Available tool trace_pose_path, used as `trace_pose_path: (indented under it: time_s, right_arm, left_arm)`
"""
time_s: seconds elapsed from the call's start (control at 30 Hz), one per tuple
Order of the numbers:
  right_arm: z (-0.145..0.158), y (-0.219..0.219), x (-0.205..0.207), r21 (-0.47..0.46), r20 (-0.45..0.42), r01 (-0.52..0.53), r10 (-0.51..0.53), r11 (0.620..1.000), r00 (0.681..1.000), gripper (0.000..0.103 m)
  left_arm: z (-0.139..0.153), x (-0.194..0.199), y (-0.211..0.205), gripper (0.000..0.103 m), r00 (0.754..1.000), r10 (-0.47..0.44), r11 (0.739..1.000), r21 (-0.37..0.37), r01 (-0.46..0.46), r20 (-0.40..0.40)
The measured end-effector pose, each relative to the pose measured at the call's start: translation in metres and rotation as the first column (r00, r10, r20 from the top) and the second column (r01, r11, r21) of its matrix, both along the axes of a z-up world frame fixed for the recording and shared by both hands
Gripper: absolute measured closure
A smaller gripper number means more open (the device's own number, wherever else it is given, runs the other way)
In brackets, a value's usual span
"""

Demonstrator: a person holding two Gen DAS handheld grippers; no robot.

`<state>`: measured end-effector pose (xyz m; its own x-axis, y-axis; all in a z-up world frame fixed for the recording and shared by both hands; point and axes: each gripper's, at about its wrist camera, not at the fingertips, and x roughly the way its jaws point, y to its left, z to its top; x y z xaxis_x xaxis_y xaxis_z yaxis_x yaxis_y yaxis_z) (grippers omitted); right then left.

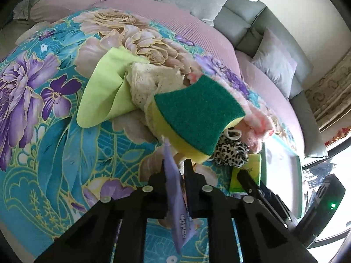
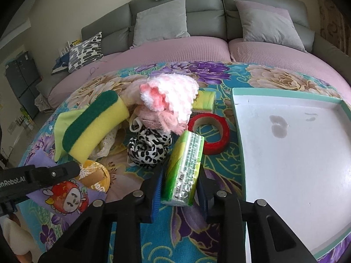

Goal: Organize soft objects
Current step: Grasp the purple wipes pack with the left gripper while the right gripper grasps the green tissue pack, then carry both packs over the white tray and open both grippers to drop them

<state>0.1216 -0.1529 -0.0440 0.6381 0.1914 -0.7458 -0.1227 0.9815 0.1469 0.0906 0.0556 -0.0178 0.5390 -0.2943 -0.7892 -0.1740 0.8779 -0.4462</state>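
A floral blanket covers the pink bed. On it: a white tray at right, red tape beside it, a leopard cloth, a round yellow tin near left, and a green cloth far left.

I see a yellow sponge with green scouring face, a leopard-print cloth, red tape roll, teal floral blanket.

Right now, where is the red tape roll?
In the right wrist view, the red tape roll lies on the floral cloth, between the white tray and the leopard-print fabric.
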Motion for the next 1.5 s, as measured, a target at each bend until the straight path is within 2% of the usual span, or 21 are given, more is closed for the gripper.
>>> trace_pose_path:
  time_s: [0.33, 0.53, 0.8, 0.97, 1.2, 1.4, 1.5]
  right_arm:
    - [0.012, -0.004, -0.007, 0.017, 0.046, 0.003, -0.003, 1.000, 0.999, 0.079]
    - [0.032, -0.013, -0.014, 0.040, 0.116, 0.025, -0.029, 0.999, 0.993, 0.079]
    - [0.048, -0.040, -0.014, 0.067, 0.166, 0.083, -0.094, 0.994, 0.982, 0.079]
    - [0.055, -0.072, -0.013, 0.083, 0.193, 0.155, -0.168, 0.984, 0.967, 0.079]
    - [0.051, -0.128, -0.010, 0.140, 0.167, 0.276, -0.297, 0.951, 0.940, 0.079]
    - [0.044, -0.171, -0.013, 0.128, 0.143, 0.374, -0.390, 0.919, 0.910, 0.079]
    - [0.042, -0.191, -0.015, 0.121, 0.138, 0.420, -0.434, 0.900, 0.890, 0.079]
  left_arm:
    - [0.024, -0.006, 0.008, 0.095, 0.996, -0.002, 1.000, -0.024, 0.004, 0.087]
    - [0.041, -0.010, 0.009, 0.096, 0.985, -0.010, 0.999, -0.051, 0.019, 0.171]
    - [0.048, -0.001, -0.006, 0.096, 0.982, -0.040, 0.997, -0.054, 0.050, 0.183]
    - [0.059, 0.005, -0.031, 0.096, 0.976, -0.092, 0.995, -0.013, 0.096, 0.196]
    - [0.074, 0.023, -0.086, 0.096, 0.952, -0.230, 0.973, 0.053, 0.224, 0.202]
    - [0.078, 0.045, -0.147, 0.096, 0.911, -0.357, 0.934, 0.063, 0.352, 0.205]
    - [0.076, 0.055, -0.179, 0.096, 0.881, -0.426, 0.904, 0.074, 0.420, 0.205]
